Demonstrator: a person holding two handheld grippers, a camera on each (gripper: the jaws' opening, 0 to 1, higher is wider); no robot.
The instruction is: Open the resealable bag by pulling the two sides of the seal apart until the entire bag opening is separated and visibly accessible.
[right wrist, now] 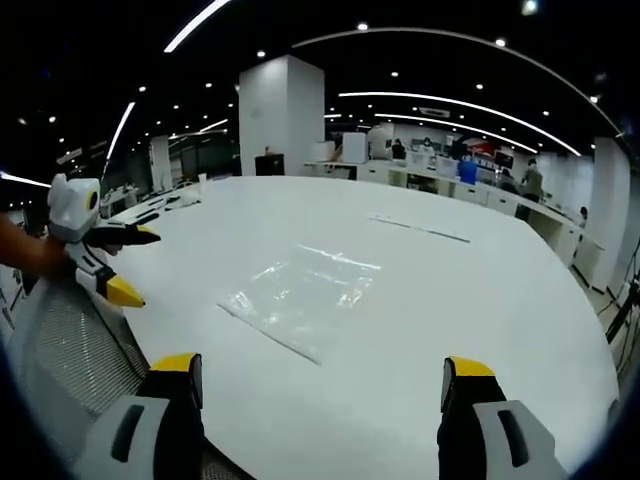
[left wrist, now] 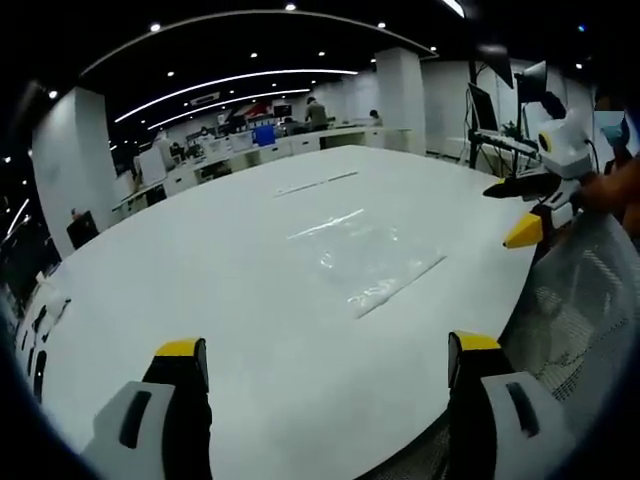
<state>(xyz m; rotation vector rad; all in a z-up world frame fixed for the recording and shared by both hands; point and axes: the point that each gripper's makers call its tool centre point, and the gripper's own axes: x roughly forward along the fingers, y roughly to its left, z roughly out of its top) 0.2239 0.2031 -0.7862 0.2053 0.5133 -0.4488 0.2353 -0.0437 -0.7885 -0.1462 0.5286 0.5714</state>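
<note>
Clear bag lies flat, waiting to be opened.

The resealable bag (left wrist: pixel 375 262) rests mid-frame on the white table (left wrist: pixel 200 260), still sealed and untouched. The left gripper (left wrist: pixel 325 362) and right gripper (right wrist: pixel 318 375) hover near it, jaws wide apart and empty, ready to grab its two sides.

Resealable bag (left wrist: pixel 372 262) lies flat mid-table (left wrist: pixel 200 260), apart from both grippers, with what may be a mesh chair (left wrist: pixel 580 310) at the table's edge.
</note>
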